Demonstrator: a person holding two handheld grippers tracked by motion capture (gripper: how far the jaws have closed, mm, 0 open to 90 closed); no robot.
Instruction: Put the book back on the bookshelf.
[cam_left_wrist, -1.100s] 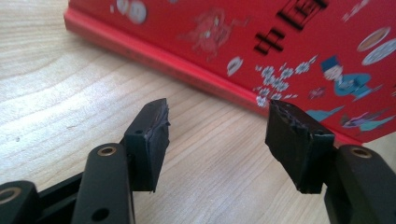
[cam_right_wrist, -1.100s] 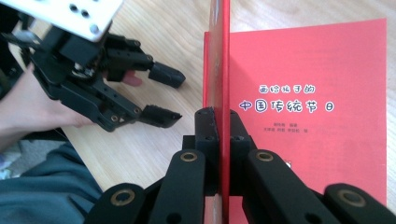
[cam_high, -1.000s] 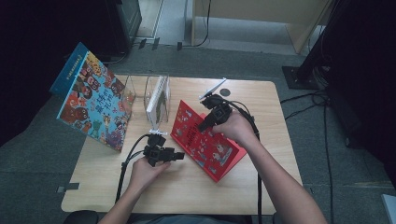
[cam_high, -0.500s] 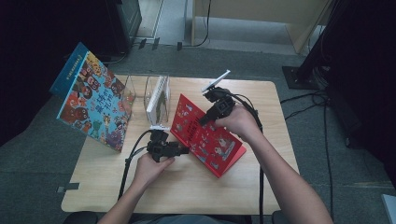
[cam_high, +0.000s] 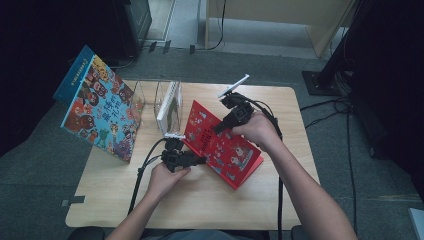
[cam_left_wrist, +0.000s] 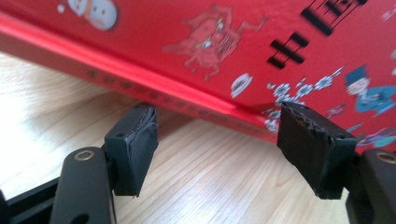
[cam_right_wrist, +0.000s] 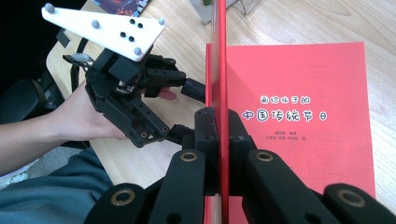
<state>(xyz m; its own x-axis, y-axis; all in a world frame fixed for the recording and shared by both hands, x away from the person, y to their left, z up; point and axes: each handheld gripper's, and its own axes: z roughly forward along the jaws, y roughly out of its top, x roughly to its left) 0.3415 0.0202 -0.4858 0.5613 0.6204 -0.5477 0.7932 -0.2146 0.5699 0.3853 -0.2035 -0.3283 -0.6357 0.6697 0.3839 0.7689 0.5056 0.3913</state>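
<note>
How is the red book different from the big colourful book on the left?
The red book is plain red with small pictures, while the colourful book is crowded with cartoon faces and edged in blue. The red book is open, its cover lifted by the right hand-held gripper; the colourful book stands slanting at the table's left edge, untouched. The colourful book looks larger. Both are thin picture books.

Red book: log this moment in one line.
right gripper: shut on red book cover, lifted | left gripper: fingers just opened, off spine
</note>
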